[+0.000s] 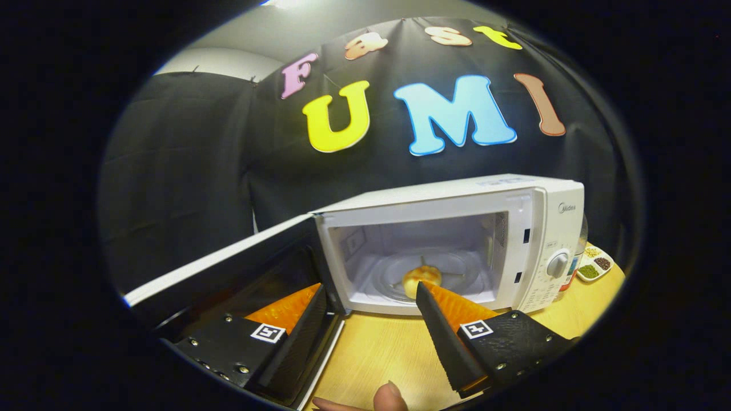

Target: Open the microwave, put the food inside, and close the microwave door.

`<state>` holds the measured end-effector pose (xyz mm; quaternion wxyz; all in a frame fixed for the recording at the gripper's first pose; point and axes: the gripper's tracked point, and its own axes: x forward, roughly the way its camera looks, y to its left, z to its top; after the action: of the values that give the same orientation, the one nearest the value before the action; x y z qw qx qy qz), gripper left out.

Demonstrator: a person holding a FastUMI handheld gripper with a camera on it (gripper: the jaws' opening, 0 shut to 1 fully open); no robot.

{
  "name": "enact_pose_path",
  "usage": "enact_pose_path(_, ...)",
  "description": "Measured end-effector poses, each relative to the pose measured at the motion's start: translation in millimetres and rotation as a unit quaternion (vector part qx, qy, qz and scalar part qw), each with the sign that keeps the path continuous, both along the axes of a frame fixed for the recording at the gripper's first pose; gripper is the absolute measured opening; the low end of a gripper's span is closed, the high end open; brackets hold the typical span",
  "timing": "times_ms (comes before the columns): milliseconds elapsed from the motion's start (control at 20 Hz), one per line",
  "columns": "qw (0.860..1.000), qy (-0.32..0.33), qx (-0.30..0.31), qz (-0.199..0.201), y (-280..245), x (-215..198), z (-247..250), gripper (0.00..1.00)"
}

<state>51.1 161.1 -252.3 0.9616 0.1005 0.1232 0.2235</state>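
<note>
A white microwave point(531, 228) stands on the wooden table with its door point(228, 268) swung wide open to the left. Inside, on the glass turntable point(457, 271), rests a small yellowish bun-like food item point(420, 277). My gripper point(371, 297) is open, with nothing between its fingers. It sits just in front of the cavity's lower sill. The left finger lies close by the hinge side of the door, and the right fingertip overlaps the food in the picture but stays outside the cavity.
A white divided dish of seeds and spices point(595, 265) and a bottle point(574, 268) stand right of the microwave. Bare wooden table point(377, 354) lies between the fingers. A person's fingertip point(390, 397) shows at the near edge.
</note>
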Motion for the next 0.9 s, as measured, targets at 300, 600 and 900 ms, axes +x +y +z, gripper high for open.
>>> enact_pose_path(300,0.996,-0.046,0.033,0.071,7.2,-98.9,63.4,0.96)
enact_pose_path(600,0.982,-0.083,0.054,0.162,49.6,-192.6,98.1,0.95)
enact_pose_path(900,0.965,-0.122,0.003,0.231,119.8,-251.7,78.6,0.96)
